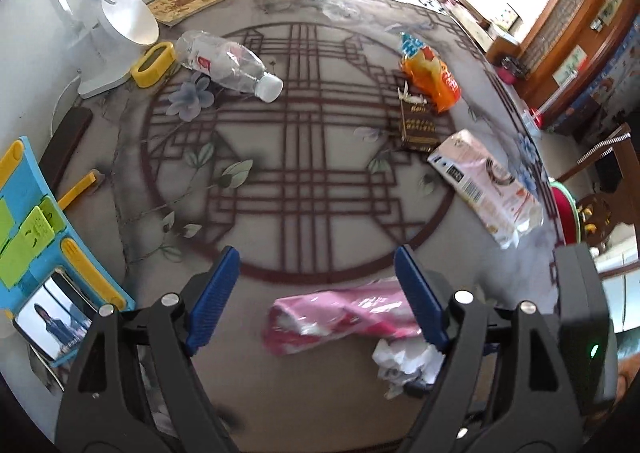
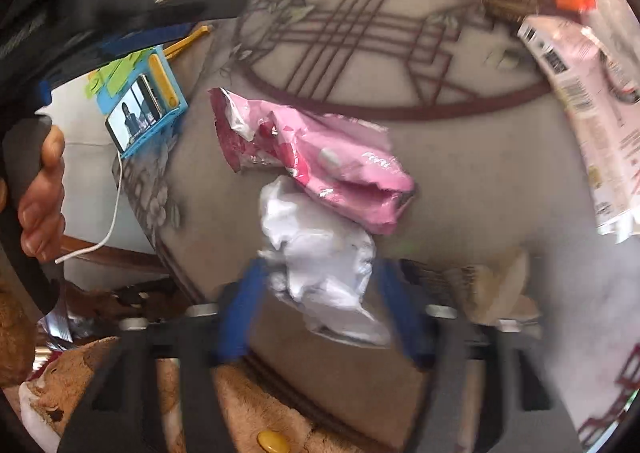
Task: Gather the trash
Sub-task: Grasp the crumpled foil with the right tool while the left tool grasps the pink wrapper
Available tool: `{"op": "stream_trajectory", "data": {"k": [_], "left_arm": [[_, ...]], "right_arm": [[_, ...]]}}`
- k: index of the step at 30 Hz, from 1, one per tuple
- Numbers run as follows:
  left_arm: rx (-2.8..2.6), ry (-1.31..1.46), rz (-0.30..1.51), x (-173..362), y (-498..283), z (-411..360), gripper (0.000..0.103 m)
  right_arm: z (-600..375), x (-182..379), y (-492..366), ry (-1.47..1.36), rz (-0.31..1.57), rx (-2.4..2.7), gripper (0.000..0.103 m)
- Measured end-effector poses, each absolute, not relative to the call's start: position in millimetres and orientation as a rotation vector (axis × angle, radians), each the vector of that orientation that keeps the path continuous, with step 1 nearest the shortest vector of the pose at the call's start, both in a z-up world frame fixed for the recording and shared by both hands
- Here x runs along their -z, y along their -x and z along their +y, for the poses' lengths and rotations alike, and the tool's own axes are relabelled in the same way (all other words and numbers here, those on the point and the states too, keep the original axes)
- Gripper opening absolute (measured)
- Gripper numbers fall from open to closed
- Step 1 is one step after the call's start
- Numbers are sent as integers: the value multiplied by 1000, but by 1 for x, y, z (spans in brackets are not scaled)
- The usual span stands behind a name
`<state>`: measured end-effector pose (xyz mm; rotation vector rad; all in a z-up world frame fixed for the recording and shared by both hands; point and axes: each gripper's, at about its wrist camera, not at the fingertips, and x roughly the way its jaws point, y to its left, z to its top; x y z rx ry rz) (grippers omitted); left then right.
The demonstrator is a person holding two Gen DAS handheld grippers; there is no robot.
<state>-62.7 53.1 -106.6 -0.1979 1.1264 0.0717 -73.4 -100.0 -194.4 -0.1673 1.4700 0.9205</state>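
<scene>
Crumpled white paper wad (image 2: 320,253) was framed between right gripper (image 2: 320,313) pads, contact unclear through blur, pink plastic wrapper (image 1: 340,317) lay lower centre, left gripper (image 1: 316,301) was held open above it, empty.

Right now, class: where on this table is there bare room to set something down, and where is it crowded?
Free: the patterned middle of the table, between the plastic bottle and the brown box. Crowded: the near edge, with the pink wrapper and crumpled white paper.

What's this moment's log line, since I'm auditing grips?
left gripper: open, over pink wrapper | right gripper: around crumpled paper, grip unclear
</scene>
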Motion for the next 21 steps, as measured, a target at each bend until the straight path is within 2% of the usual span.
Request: {"op": "stream_trajectory", "data": {"k": [5, 14, 21], "left_arm": [[89, 146, 1159, 117, 60, 59, 82], [351, -9, 1267, 158, 57, 22, 83], [357, -45, 1284, 183, 55, 11, 83]], "right_arm": [[-108, 173, 76, 224, 1393, -843, 48], [-178, 145, 57, -26, 1289, -477, 48], [-199, 139, 59, -86, 1283, -399, 49]]}}
